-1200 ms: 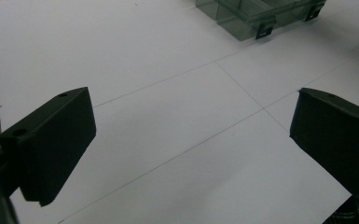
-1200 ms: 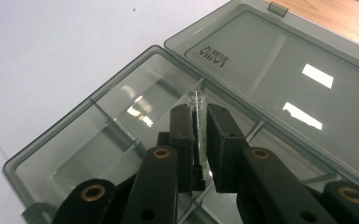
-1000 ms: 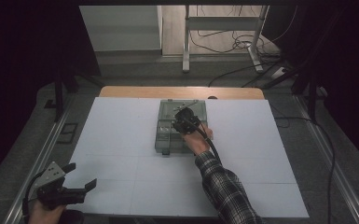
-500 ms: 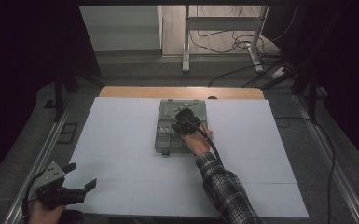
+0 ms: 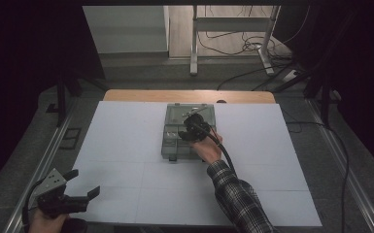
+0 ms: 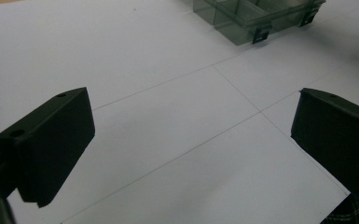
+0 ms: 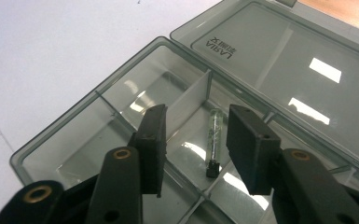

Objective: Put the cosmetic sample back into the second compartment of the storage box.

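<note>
On the white tabletop, the open compartment box now holds the small glass vial; your right gripper, fingers just opening, has let it go. Your left gripper idles, fingers spread. Closing the lid likely remains.

The open lid of the smoky-grey clear plastic compartment box bears upside-down black lettering reading "LARUA", with smaller unreadable characters beside it.

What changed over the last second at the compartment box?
The right gripper has just been opening its jaws over the compartment box; a small vial lies loose in a compartment between them, untouched. The left gripper stayed open at the table's near corner; box unmoved.
</note>
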The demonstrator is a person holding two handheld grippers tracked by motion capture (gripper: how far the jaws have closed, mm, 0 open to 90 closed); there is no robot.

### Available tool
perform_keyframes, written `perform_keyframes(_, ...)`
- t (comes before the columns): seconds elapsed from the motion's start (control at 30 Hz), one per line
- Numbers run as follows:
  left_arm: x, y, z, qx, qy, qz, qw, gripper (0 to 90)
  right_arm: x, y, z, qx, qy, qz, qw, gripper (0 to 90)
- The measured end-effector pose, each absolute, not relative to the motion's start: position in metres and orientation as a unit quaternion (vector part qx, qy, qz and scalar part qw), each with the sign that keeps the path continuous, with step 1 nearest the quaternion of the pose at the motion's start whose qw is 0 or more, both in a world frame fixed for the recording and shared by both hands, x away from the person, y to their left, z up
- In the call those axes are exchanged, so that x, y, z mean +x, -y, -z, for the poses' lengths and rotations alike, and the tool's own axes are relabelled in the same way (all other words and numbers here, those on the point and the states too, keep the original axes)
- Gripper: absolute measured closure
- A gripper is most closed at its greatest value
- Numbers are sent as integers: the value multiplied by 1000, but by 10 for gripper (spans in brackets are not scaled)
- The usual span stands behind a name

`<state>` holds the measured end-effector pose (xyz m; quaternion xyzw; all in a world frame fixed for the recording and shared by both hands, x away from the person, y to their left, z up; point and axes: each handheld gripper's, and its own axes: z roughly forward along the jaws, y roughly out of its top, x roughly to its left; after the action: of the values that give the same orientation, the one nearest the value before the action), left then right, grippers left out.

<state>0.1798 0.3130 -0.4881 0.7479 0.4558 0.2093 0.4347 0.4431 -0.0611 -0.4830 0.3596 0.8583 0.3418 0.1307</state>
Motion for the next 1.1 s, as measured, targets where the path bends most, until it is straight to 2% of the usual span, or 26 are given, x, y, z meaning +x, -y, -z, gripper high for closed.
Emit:
perform_keyframes(0.63,179,-312,487,748,-453,-201,441,1,428,74,475,343,-858,-358,132,333)
perform_keyframes(0.87,179,-311,487,752,-449,-201,439,1,422,80,469,340,-856,-370,119,302)
perform_keyframes(1.1,179,-311,488,754,-446,-201,438,2,412,86,467,338,-859,-368,107,234)
